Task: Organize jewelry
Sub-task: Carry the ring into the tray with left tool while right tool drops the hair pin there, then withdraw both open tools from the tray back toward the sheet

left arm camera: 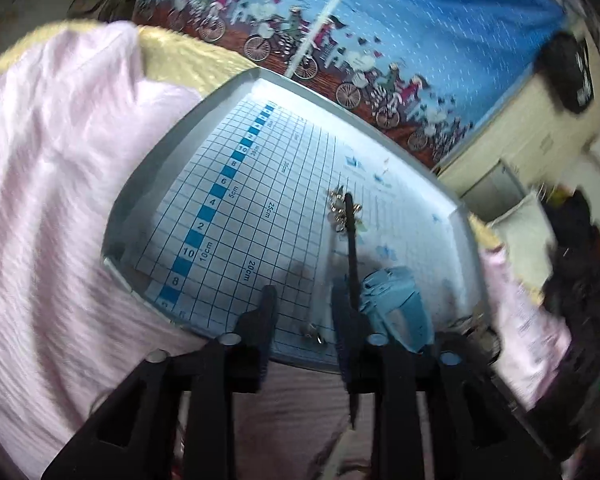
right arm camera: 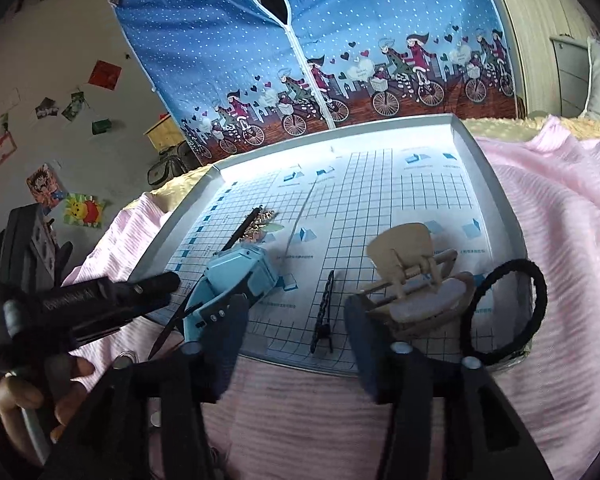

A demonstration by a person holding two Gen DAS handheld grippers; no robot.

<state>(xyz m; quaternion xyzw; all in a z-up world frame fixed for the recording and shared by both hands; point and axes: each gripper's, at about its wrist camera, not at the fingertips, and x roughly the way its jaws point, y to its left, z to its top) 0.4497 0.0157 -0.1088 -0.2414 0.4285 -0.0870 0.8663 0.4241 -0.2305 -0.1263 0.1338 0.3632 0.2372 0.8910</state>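
Observation:
A white tray (left arm camera: 140,184) lined with a blue-gridded sheet lies on a pink cloth. My left gripper (left arm camera: 304,292) hovers open over its near edge, with only a small metal piece (left arm camera: 314,336) between the fingers. A black hair stick (left arm camera: 351,240) with a gold ornament (left arm camera: 340,208) runs along its right finger, and I cannot tell whether they touch. A light blue watch (left arm camera: 392,300) lies just to the right. My right gripper (right arm camera: 296,308) stands open around a black hair clip (right arm camera: 324,312). Right of it lie a beige claw clip (right arm camera: 412,276) and a black hair tie (right arm camera: 504,308).
The pink cloth (right arm camera: 560,240) surrounds the tray (right arm camera: 460,136) on a yellowish blanket (left arm camera: 188,60). A blue curtain with cyclists (right arm camera: 340,60) hangs behind. A person's hand (right arm camera: 20,400) holds the left gripper (right arm camera: 160,284) at the tray's left corner, beside the watch (right arm camera: 236,276).

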